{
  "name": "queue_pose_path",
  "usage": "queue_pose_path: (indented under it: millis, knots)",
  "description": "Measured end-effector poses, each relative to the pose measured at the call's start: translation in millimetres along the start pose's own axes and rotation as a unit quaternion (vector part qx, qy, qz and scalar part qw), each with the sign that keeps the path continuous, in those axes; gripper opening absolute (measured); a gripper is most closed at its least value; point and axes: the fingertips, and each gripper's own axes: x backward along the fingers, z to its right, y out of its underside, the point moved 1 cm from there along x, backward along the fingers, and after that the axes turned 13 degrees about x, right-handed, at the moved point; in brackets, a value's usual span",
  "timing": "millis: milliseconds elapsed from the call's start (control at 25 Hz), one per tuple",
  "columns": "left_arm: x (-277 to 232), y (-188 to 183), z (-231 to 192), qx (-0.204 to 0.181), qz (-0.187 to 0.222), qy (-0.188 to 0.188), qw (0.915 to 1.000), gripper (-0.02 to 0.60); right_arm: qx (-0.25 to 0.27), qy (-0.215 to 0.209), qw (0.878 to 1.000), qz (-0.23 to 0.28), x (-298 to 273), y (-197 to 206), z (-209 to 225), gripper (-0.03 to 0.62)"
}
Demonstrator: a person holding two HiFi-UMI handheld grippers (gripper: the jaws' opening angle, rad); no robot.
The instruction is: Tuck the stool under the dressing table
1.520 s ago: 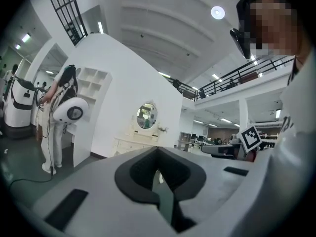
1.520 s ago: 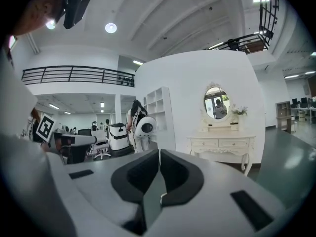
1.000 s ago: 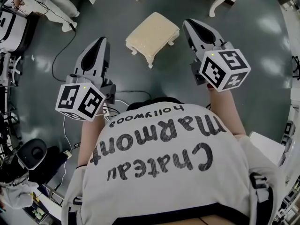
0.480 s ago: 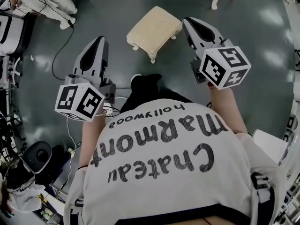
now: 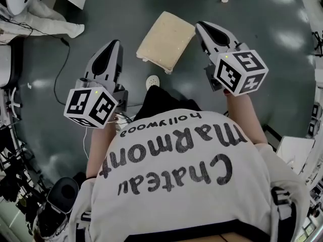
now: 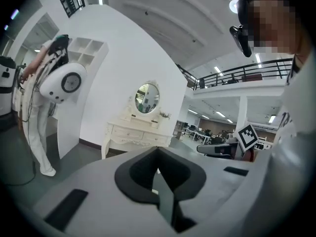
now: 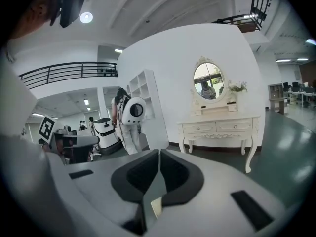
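Lining up: left tongs [image 5: 115, 44], right tongs [image 5: 201, 25] shut, empty. Next, shove cream cushioned stool [image 5: 165, 41] under white mirrored dressing table [image 7: 219, 127].

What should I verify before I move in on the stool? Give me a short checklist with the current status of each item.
1. Left gripper empty: ok, jaws together, nothing between them.
2. Right gripper empty: ok, jaws together, nothing held.
3. Stool upright on the floor: ok, it stands between the two grippers in the head view.
4. Contact with the stool: not ok, neither gripper touches it as far as the views show.
5. Space under the dressing table: ok, the gap between its legs looks free in the right gripper view.
6. Stool squared to the table: cannot tell, it looks angled in the head view.
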Motion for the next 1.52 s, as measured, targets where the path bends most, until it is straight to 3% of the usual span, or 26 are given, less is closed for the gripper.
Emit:
queue_pose_path:
  millis: [160, 360, 520, 680, 800, 920, 1120, 1200, 1240, 1280, 1440, 1520]
  knots:
    - [-48.3, -15.9, -50.8, -0.001, -0.047, 0.017, 0.9987, 0.015, -0.029, 0.025, 0.999, -0.012, -57.6, -0.2, 11.9, 0.029]
    - [-94.7, 8.7, -95.4, -0.006, -0.135, 0.039, 0.9901, 0.015, -0.084, 0.062, 0.994, -0.046, -98.9, 40.8, 20.1, 0.029]
    - [-133.1, 46.1, -135.4, 0.002, -0.195, 0.04, 0.9801, 0.015, -0.122, 0.084, 0.985, -0.085, -126.4, 87.8, 28.2, 0.029]
    - [-166.3, 112.0, -172.6, 0.006, -0.259, 0.039, 0.965, 0.015, -0.152, 0.089, 0.977, -0.118, -145.1, 155.8, 33.7, 0.029]
    - [-175.0, 162.8, -197.2, 0.028, -0.32, 0.035, 0.9464, 0.015, -0.199, 0.094, 0.963, -0.154, -148.3, 213.2, 27.6, 0.029]
    - [-184.5, 214.0, -221.4, 0.032, -0.386, 0.033, 0.9213, 0.015, -0.249, 0.099, 0.946, -0.184, -154.1, 271.2, 26.0, 0.029]
    - [-198.7, 278.5, -259.5, 0.03, -0.457, 0.017, 0.8887, 0.03, -0.32, 0.118, 0.909, -0.241, -159.8, 362.8, 22.9, 0.031]
    - [-196.7, 301.4, -267.4, 0.033, -0.493, 0.013, 0.8693, 0.189, -0.339, 0.109, 0.897, -0.262, -158.4, 387.8, 12.5, 0.039]
    - [-196.4, 312.1, -271.5, 0.036, -0.509, 0.009, 0.8599, 0.212, -0.35, 0.101, 0.892, -0.269, -159.0, 397.3, 7.6, 0.099]
    - [-197.1, 321.4, -276.5, 0.036, -0.522, 0.003, 0.8523, 0.22, -0.358, 0.091, 0.887, -0.275, -160.5, 405.5, 3.5, 0.222]
    - [-204.0, 347.1, -294.5, 0.021, -0.548, -0.019, 0.8358, 0.251, -0.355, 0.082, 0.877, -0.314, -163.1, 440.8, 0.0, 0.258]
    - [-204.3, 361.1, -298.2, 0.015, -0.564, -0.017, 0.8255, 0.29, -0.371, 0.083, 0.862, -0.335, -161.4, 461.0, -4.0, 0.289]
